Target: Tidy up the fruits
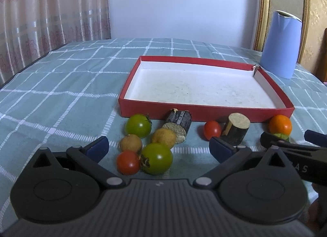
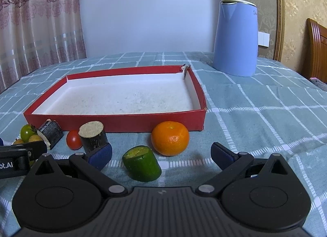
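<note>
Along the near wall of the red box (image 1: 206, 114), on the checked cloth (image 1: 61, 85), the fruits are sitting in a loose row. Farthest left, the cluster is lying packed together: two green tomatoes (image 1: 157, 161), a red tomato (image 1: 128, 162) and two tan round fruits (image 1: 130, 143), several touching. The left gripper (image 1: 159, 147) is hovering just short of them with its jaws spread wide, grasping nothing. Next, two dark cane pieces (image 1: 237, 129) are flanking a second red tomato (image 1: 212, 130). Further right, the cucumber piece (image 2: 142, 163) is leaning on its side, the mandarin (image 2: 170, 137) just beyond it near the box's right corner. The right gripper (image 2: 161, 155) is likewise released and empty, framing the cucumber. The box appears empty, though its near floor is hidden behind the wall. Closing on one crowded tomato is likely to nudge its neighbours rolling; the tilted cucumber could squirt sideways from the pads.
</note>
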A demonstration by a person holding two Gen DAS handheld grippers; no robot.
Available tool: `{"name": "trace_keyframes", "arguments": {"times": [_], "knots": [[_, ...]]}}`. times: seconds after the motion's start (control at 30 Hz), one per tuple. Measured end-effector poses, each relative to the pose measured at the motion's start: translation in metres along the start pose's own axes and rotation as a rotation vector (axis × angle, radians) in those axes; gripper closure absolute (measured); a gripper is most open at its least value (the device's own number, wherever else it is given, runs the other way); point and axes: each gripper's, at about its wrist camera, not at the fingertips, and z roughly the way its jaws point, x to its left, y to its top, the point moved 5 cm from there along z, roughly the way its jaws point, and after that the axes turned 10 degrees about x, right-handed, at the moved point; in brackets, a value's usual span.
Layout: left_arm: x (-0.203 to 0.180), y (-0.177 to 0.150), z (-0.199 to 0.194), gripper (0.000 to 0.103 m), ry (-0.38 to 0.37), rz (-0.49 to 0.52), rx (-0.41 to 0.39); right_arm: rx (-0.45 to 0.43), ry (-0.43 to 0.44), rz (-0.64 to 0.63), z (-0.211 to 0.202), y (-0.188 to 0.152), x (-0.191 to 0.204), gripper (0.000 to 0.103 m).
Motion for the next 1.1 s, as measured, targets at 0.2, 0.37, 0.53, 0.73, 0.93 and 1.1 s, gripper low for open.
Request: {"name": "trace_keyframes", "arguments": {"times": [0.2,0.37,0.53,0.73,0.93,1.1], "knots": [[0.0,0.0,0.002,0.0,0.009,0.001,0.003,0.007,0.003,0.002,0.001,0.001,0.0,0.0],[0.002,0.0,0.005,0.0,0.017,0.0,0.011,0.011,0.003,-0.001,0.002,0.001,0.001,0.0],[0.003,0.002,0.005,0.0,0.016,0.0,0.01,0.013,0.002,-0.007,0.003,0.001,0.001,0.0],[0.003,0.001,0.006,0.0,0.014,0.002,0.014,0.013,0.002,-0.008,0.004,0.001,0.0,0.0],[0.004,0.002,0.008,0.0,0.018,0.002,0.016,0.019,0.007,-0.009,0.004,0.001,0.0,0.0],[0.005,0.001,0.011,0.0,0.016,0.014,0.017,0.033,0.025,-0.023,0.004,0.0,0.0,0.0]]}}
